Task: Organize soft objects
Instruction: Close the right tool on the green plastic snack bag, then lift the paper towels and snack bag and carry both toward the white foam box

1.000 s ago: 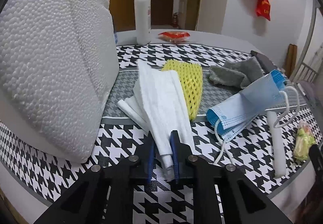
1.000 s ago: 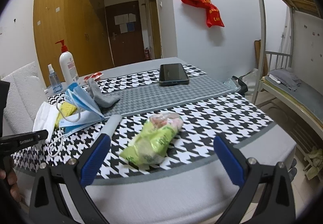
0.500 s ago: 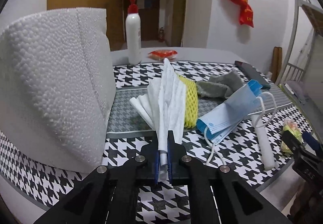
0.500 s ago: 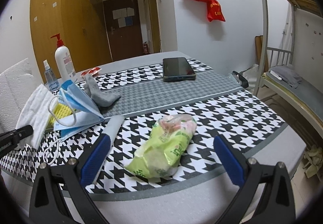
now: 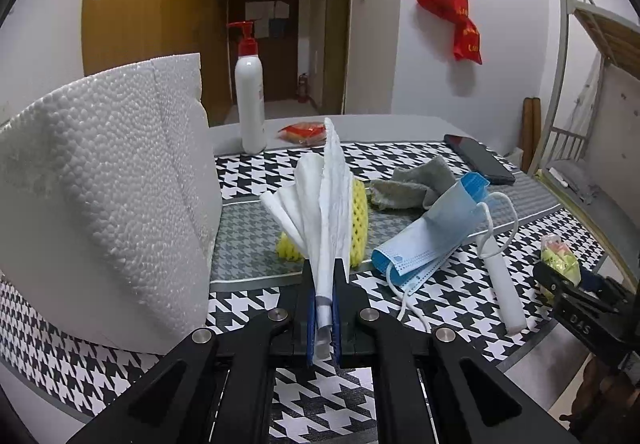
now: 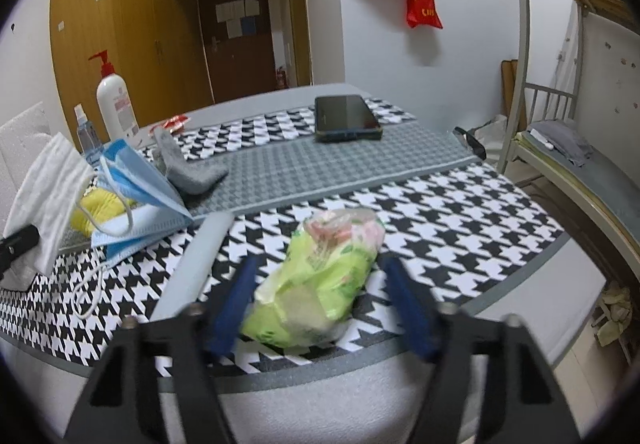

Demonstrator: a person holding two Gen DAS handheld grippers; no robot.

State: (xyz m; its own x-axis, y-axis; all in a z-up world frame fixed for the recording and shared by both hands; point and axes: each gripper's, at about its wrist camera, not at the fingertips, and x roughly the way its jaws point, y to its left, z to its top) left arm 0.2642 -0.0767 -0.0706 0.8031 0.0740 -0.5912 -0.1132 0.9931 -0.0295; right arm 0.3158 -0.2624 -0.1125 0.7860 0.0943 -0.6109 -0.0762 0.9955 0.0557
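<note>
Early stage of sorting. The left gripper [image 5: 323, 308] is clamped on a folded white mask [image 5: 326, 204], raised off the houndstooth tablecloth [image 5: 248, 308]. The right gripper [image 6: 320, 308], jaws apart, straddles a green tissue pack [image 6: 320, 284] not yet grasped. Blue surgical mask [image 5: 432, 240], grey sock [image 5: 416, 184], yellow foam net [image 5: 360, 224] and white foam tube [image 5: 502, 284] lie unsorted.
</note>
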